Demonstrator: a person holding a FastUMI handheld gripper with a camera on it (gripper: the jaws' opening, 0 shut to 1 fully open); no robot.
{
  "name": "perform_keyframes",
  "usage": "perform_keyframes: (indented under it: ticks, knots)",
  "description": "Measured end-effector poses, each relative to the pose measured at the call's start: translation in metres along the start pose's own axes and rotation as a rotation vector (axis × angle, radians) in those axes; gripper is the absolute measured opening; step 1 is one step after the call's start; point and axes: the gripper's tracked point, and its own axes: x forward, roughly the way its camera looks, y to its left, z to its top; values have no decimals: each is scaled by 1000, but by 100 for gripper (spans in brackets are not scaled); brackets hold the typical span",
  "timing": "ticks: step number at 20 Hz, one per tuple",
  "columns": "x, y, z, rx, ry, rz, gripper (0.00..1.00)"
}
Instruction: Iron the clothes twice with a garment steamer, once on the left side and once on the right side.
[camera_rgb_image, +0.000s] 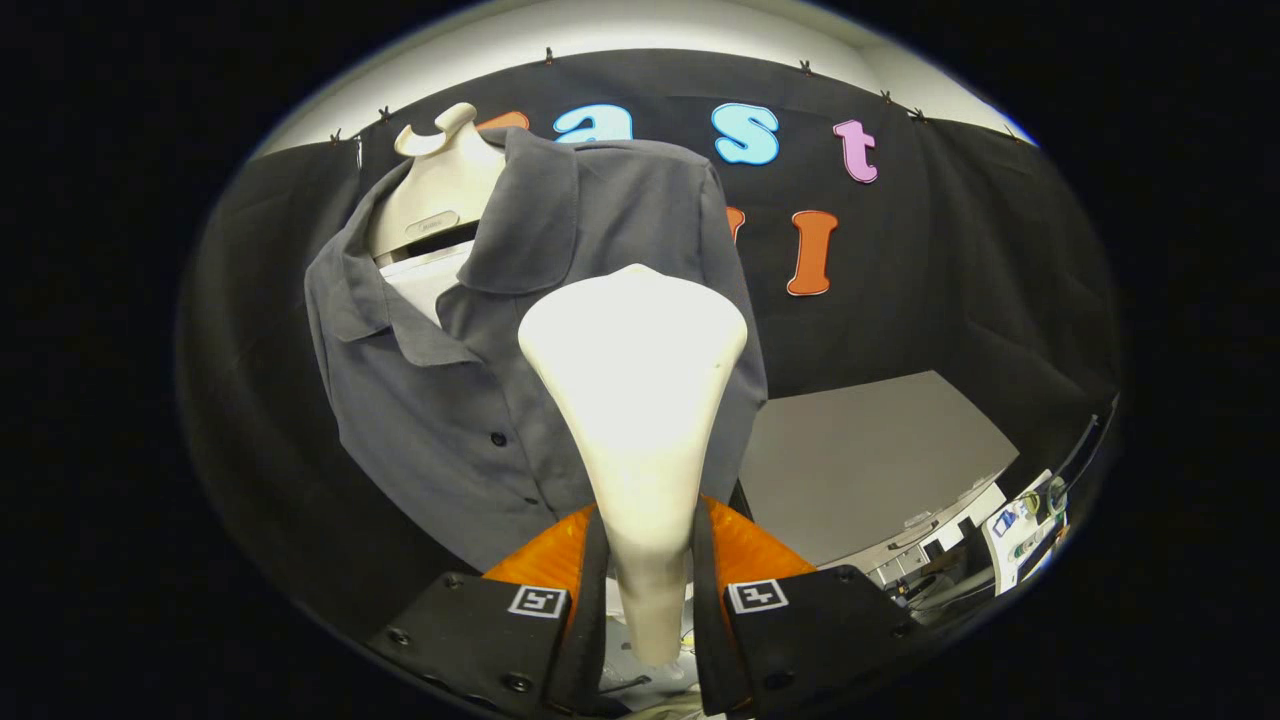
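The gripper (648, 590) is clenched on the neck of the garment steamer (634, 400), both fingers pressing its sides. The steamer's broad head stands in front of the grey shirt (440, 400) — over the shirt's lower front, below its collar — which hangs on a pale mannequin (440, 180). Nothing shows a finished pass; both sides probably remain.
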Motion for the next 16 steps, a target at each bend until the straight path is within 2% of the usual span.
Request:
perform_keyframes:
  ticks: [5, 16]
  knots:
    - [28, 6, 1, -14, 26, -26, 45]
    - [67, 14, -55, 24, 126, -4, 45]
